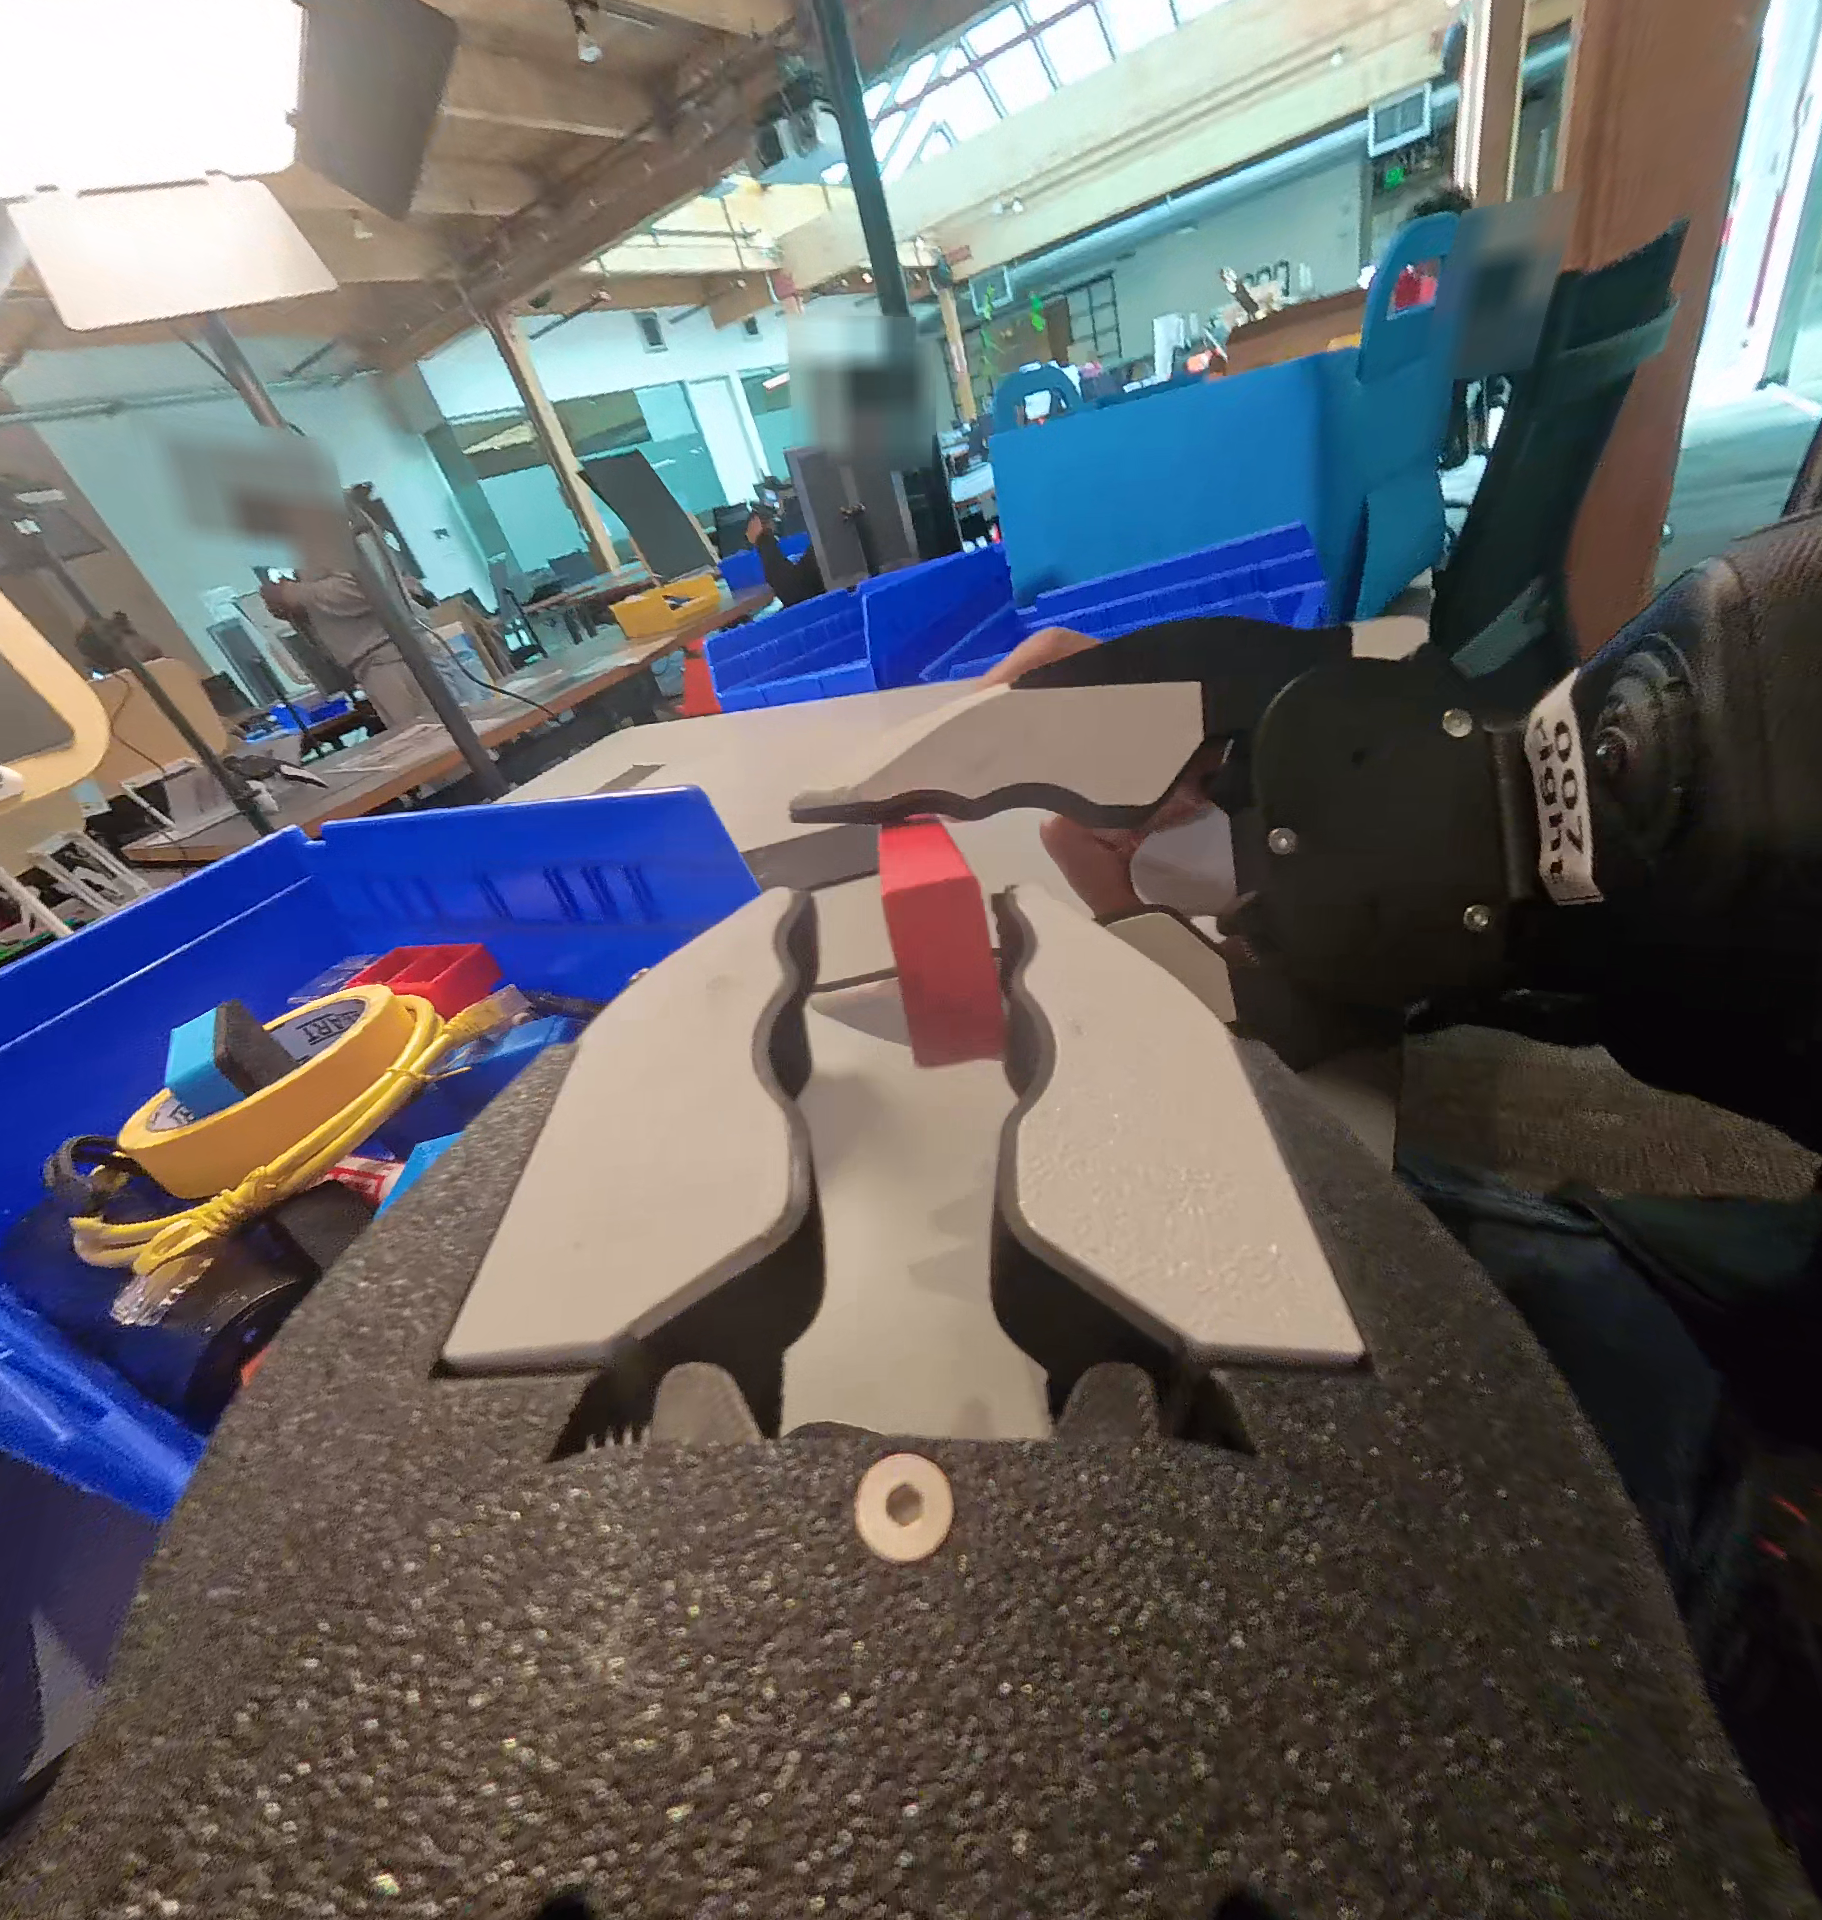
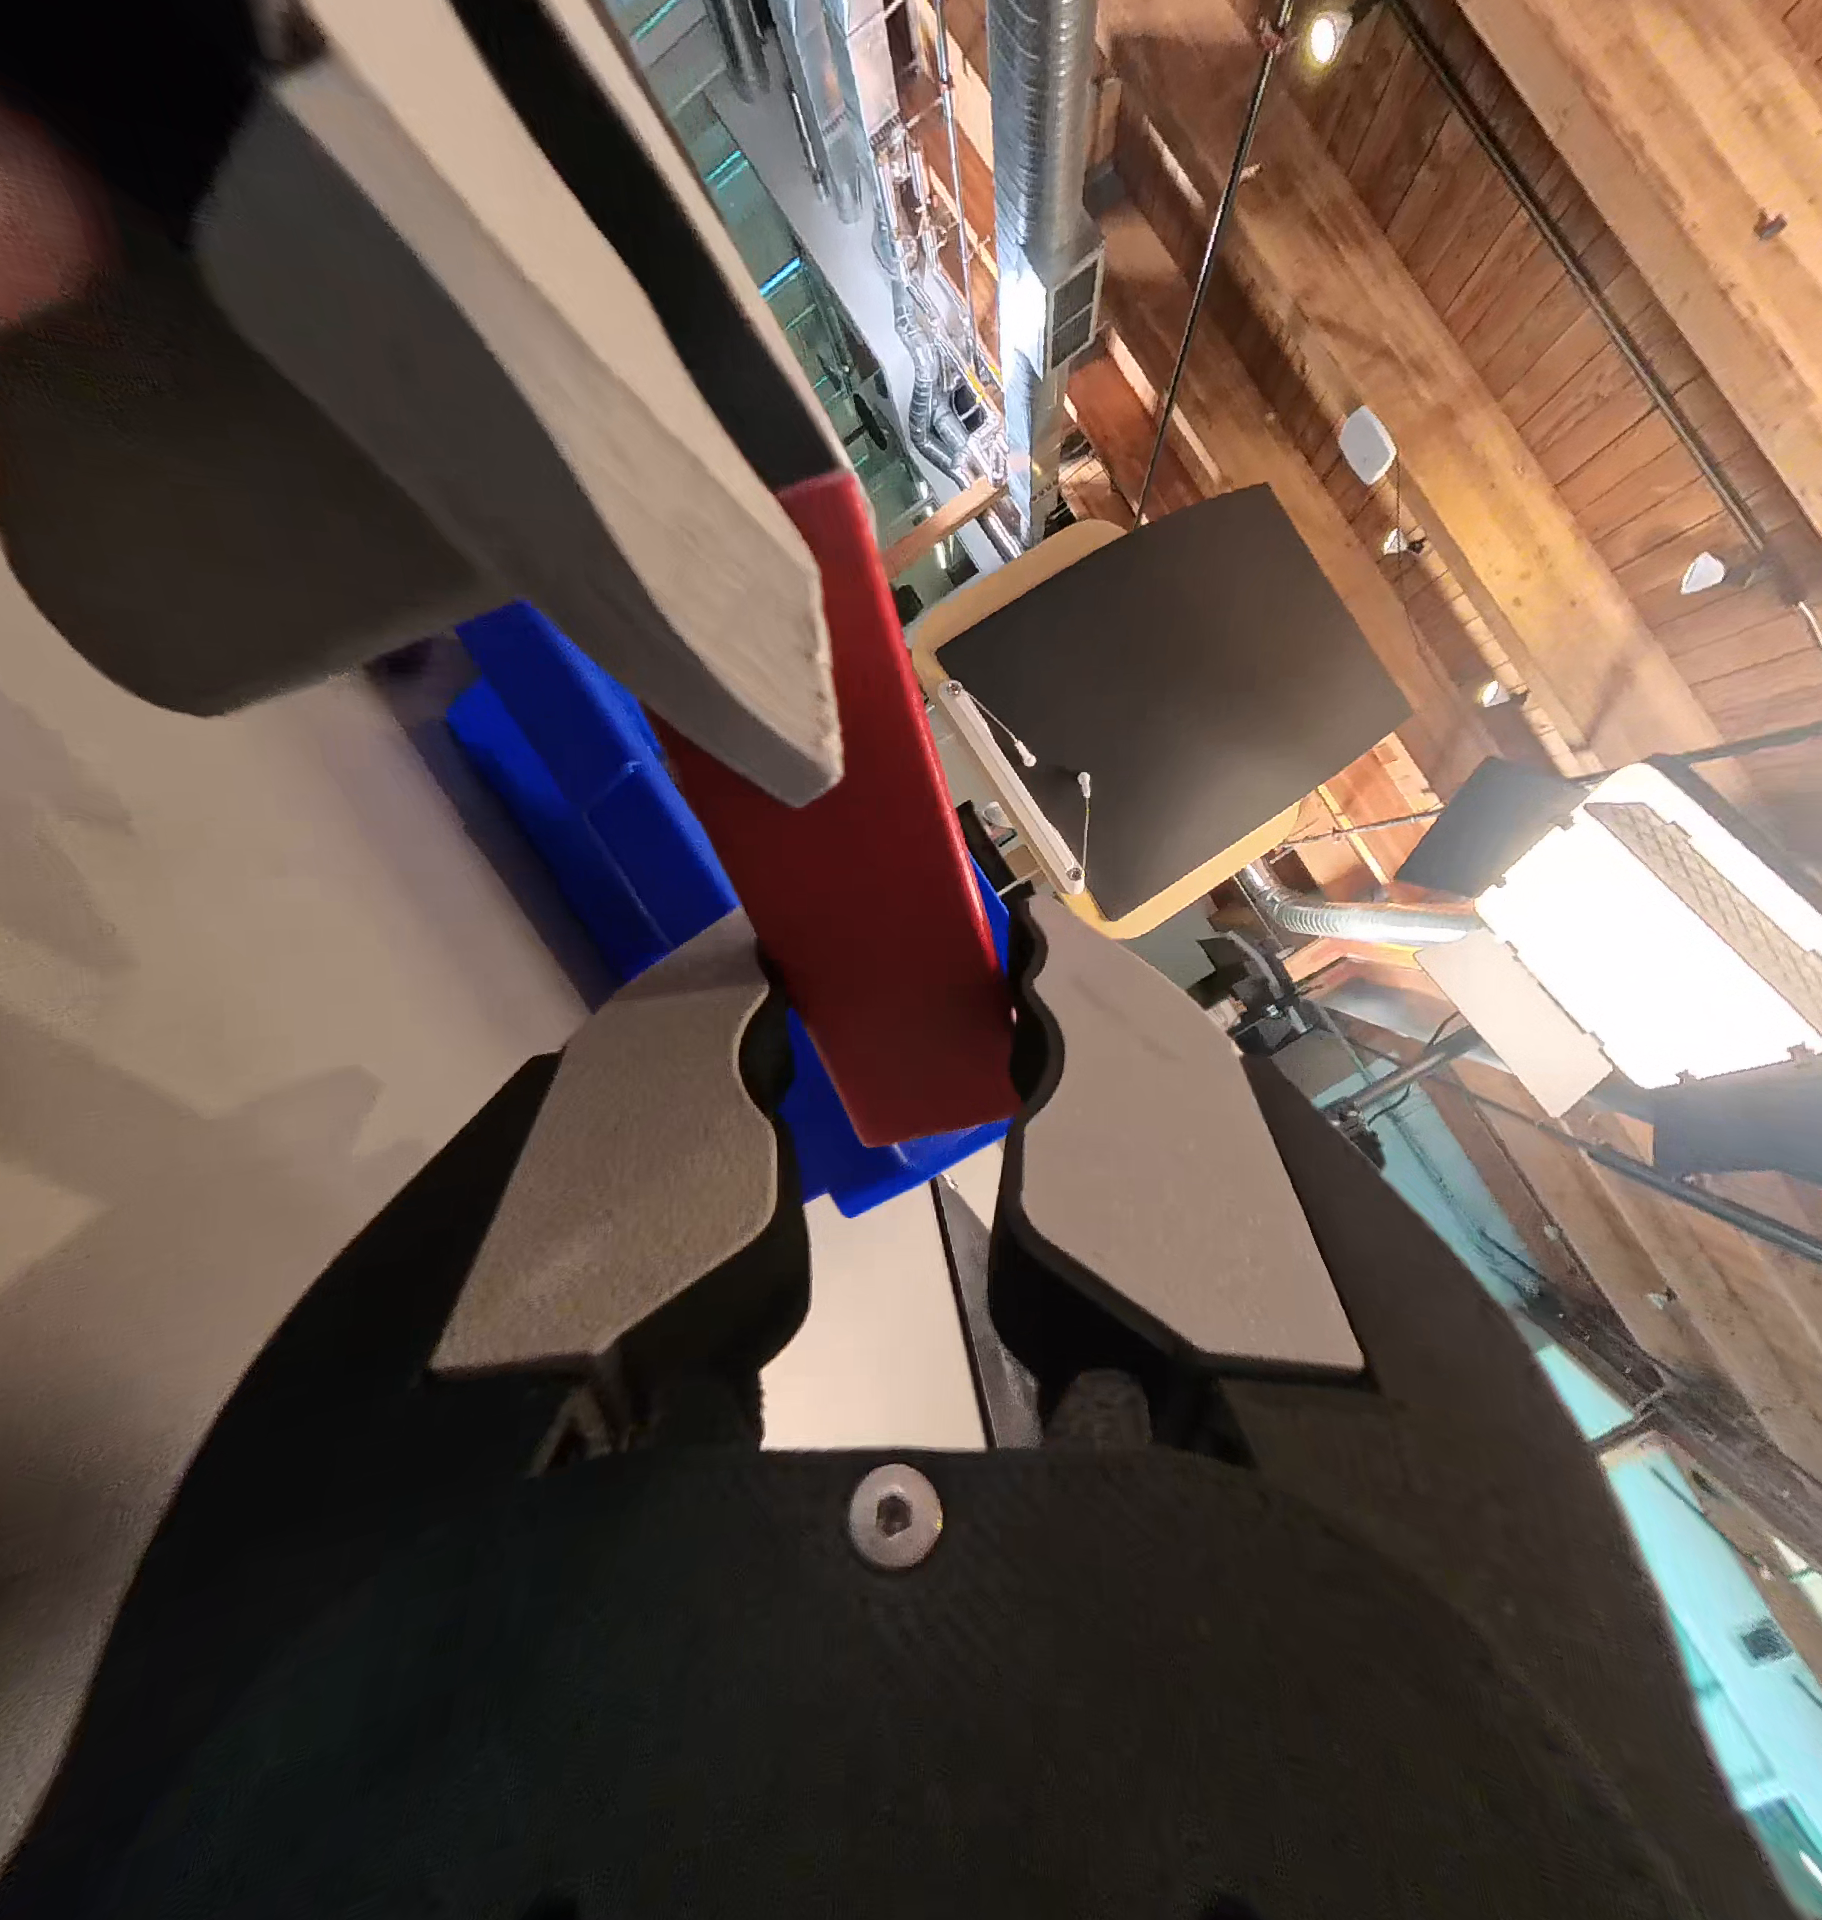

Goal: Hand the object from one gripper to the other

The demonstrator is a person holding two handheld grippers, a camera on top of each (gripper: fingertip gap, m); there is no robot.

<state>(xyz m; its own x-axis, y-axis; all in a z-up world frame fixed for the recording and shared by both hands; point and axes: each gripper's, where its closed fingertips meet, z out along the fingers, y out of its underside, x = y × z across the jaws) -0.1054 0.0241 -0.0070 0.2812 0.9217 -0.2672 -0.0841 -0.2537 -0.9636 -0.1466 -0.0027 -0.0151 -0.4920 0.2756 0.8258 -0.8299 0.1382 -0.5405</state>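
A flat red block (image 1: 938, 956) stands on end between the fingers of my left gripper (image 1: 902, 914). It touches the right finger, and a gap shows at the left finger, so the left gripper is open. My right gripper comes in from the right, and its upper finger (image 1: 1042, 738) lies over the block's top end. In the right wrist view, my right gripper (image 2: 891, 966) is shut on the red block (image 2: 865, 883), with both fingertips against its sides. A finger (image 2: 574, 468) of the left gripper overlaps the block's far end there.
A blue bin (image 1: 533, 883) at the left holds a yellow tape roll (image 1: 273, 1081), a yellow cable (image 1: 211, 1226) and other items. The grey table (image 1: 730, 748) lies beneath. More blue bins (image 1: 990, 623) stand behind. People stand far off at other tables.
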